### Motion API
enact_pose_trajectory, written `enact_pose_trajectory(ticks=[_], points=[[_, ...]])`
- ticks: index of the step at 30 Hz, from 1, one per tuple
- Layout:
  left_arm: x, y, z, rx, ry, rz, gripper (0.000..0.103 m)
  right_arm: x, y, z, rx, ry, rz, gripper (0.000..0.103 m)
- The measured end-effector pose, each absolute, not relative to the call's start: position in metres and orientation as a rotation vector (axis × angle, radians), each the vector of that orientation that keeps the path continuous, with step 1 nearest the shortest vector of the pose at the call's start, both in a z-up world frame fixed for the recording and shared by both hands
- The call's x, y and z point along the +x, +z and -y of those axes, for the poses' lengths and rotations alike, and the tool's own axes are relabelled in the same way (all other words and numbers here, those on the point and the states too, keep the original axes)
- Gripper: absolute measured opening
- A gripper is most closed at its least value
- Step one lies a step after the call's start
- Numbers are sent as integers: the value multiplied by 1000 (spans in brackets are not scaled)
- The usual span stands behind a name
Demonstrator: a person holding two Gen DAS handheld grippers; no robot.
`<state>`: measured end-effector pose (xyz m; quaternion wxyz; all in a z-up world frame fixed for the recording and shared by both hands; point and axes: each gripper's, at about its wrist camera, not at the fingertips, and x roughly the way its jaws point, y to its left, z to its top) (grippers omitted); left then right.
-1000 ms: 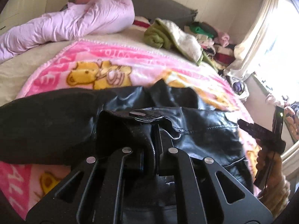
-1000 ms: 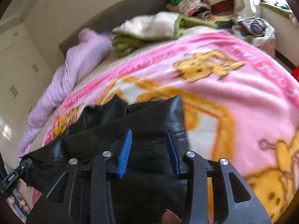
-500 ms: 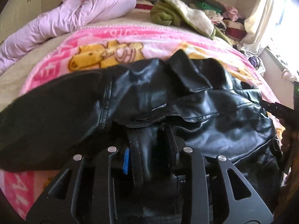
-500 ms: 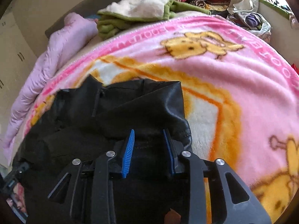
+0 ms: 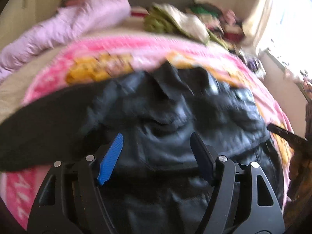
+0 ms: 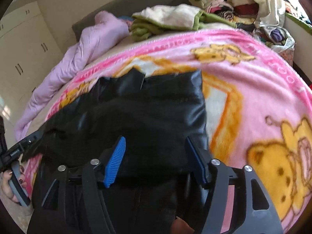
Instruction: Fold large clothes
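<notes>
A black leather jacket lies crumpled on a pink cartoon-bear blanket that covers the bed. In the right wrist view the jacket occupies the blanket's near left portion; its shiny right border runs beside an orange frame printed on the blanket.

Left gripper: the jaws are opening, with the blue pads spread apart. Jacket leather lies between and beneath the fingers, but neither pad presses on it. This view is motion-blurred, so fine contact cannot be confirmed beyond that.

Right gripper: the jaws are likewise opening. Its blue pads stand wide on either side of a dark fold of the jacket, with visible gaps to the fabric; nothing is clamped.

At the left edge of the right wrist view, a hand with dark-painted nails grasps the handle of the other gripper, just beside the jacket's left border.

Along the far edge of the bed, from left to right: a lilac quilted garment, a green and cream blanket, and a pile of mixed clothes in the far right corner. Cream cabinet doors stand beyond the bed's left side
</notes>
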<state>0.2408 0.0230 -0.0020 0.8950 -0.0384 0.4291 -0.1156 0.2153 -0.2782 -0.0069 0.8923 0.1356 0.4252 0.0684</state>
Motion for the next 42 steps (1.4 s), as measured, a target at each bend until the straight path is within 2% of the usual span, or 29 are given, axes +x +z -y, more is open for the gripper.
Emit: enact_pose_trajectory(ticks=[6,9,15,17,20,21,22,24,42], points=[[239,-38,-4,25,-202,-989,75,215,-31,275,259,97,-955,66],[241,-52,-5,50,-196,-1003,76,217,-37,269,231,85,-967,66],[228,-28,-14,5,-209,-933,77,211,-20,262,213,96,-921,73],[222,-17,-22,-27,-214,-897,84,207,-9,256,216,125,-895,76],[214,-4,-37,-66,-189,-858,85,202,7,243,200,156,-856,87],[213,-1,-41,-79,-184,-849,86,201,11,238,197,165,-846,87],[210,3,-49,-90,-160,-833,94,200,16,234,194,172,-837,87],[208,9,-59,-97,-111,-810,94,201,24,223,194,192,-823,91],[197,17,-167,-286,190,-751,94,221,73,111,119,333,-742,94]])
